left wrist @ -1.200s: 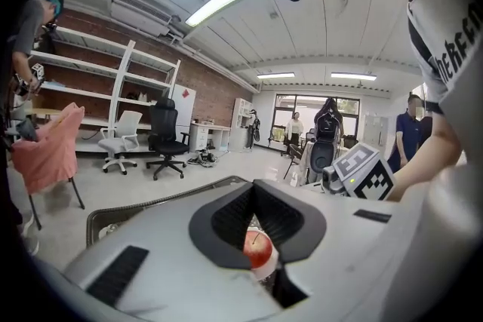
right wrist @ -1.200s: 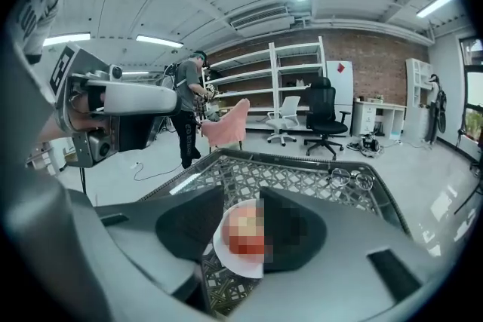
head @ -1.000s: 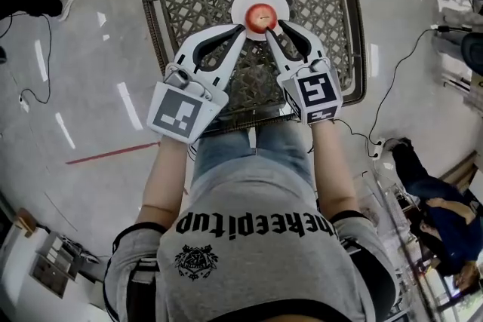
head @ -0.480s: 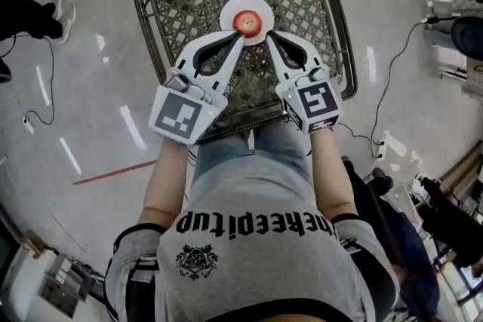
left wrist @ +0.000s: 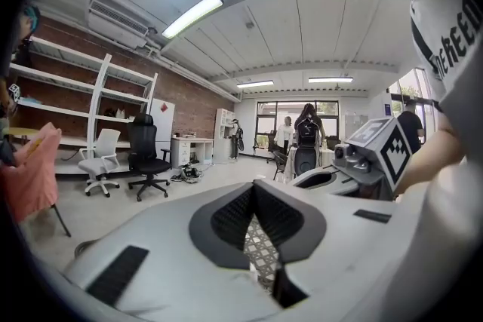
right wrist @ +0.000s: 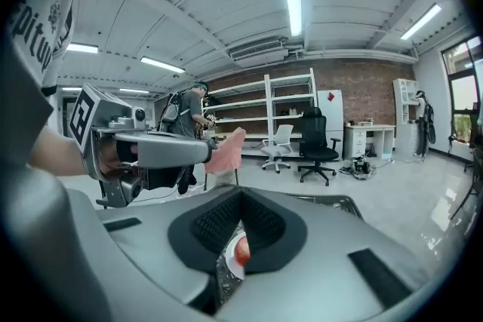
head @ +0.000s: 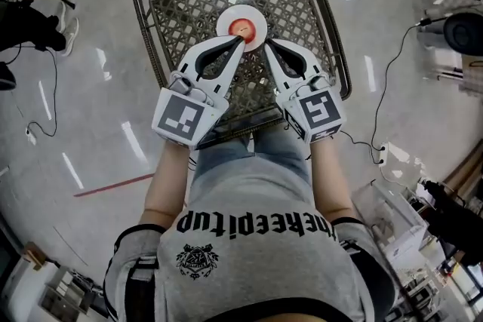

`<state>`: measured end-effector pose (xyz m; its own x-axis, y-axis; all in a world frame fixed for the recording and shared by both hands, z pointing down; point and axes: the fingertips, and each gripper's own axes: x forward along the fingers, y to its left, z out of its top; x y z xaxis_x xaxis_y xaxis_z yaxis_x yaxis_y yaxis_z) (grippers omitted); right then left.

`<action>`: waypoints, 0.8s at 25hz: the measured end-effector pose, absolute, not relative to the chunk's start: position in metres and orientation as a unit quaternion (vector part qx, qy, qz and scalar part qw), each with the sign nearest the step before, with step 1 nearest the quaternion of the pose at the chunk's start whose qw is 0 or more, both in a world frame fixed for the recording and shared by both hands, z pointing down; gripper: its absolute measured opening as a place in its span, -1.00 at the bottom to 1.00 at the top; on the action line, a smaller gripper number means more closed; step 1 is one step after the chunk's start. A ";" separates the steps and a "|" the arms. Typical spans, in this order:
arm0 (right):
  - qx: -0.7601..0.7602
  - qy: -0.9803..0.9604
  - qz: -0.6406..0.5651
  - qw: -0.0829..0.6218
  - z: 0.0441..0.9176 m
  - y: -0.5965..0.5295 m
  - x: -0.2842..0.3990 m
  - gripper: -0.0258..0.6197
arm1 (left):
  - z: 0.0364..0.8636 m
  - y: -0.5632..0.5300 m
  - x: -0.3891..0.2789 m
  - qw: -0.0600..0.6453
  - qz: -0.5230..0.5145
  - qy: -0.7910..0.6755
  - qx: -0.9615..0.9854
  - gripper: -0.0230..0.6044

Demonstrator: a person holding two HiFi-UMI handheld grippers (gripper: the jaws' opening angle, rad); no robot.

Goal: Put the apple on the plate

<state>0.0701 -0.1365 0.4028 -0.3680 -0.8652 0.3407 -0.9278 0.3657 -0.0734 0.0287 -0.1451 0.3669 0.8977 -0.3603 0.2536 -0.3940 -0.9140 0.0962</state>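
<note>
A red apple (head: 241, 27) lies on a small white plate (head: 257, 17) on the far half of a square lattice-top table (head: 306, 4). My left gripper (head: 241, 43) hangs above the plate's near edge, shut and empty. Beside it, my right gripper (head: 266, 46) is also shut with nothing in it, just right of the plate. In the right gripper view the apple (right wrist: 241, 249) and plate (right wrist: 229, 259) show through the gap behind the closed jaws of the right gripper (right wrist: 241, 194). The left gripper (left wrist: 254, 191) shows only lattice through its gap.
The table has a raised dark rim (head: 143, 26). Cables (head: 381, 87) trail over the glossy floor on the right, and a red tape line (head: 113, 183) lies on the left. A shoe (head: 69, 34) stands at the far left. Office chairs (left wrist: 147, 162) and shelving (right wrist: 290, 113) stand further off.
Both grippers have risen and drawn back from the apple, which stays on the plate. The right gripper's tips, beside the apple a second ago, now stand clear of it.
</note>
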 end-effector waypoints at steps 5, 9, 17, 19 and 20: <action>0.546 -0.822 0.107 0.121 0.386 -0.133 0.067 -0.94 | 0.359 -0.143 0.028 0.068 0.112 -0.196 0.972 -0.86; 0.545 -0.824 0.096 0.119 0.375 -0.128 0.065 -0.94 | 0.355 -0.140 0.026 0.063 0.109 -0.197 0.972 -0.86; 0.541 -0.830 0.080 0.107 0.355 -0.124 0.058 -0.94 | 0.347 -0.137 0.023 0.061 0.102 -0.201 0.972 -0.86; 0.541 -0.831 0.077 0.105 0.353 -0.121 0.057 -0.94 | 0.346 -0.135 0.023 0.059 0.101 -0.201 0.973 -0.86; 0.541 -0.831 0.075 0.103 0.352 -0.120 0.056 -0.94 | 0.346 -0.134 0.022 0.058 0.101 -0.201 0.973 -0.86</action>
<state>0.0560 -0.1203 0.3516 -0.3940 -0.8834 0.2536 -0.9146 0.4041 -0.0136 0.0222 -0.1339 0.3459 0.8988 -0.3796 0.2192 -0.4030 -0.9124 0.0723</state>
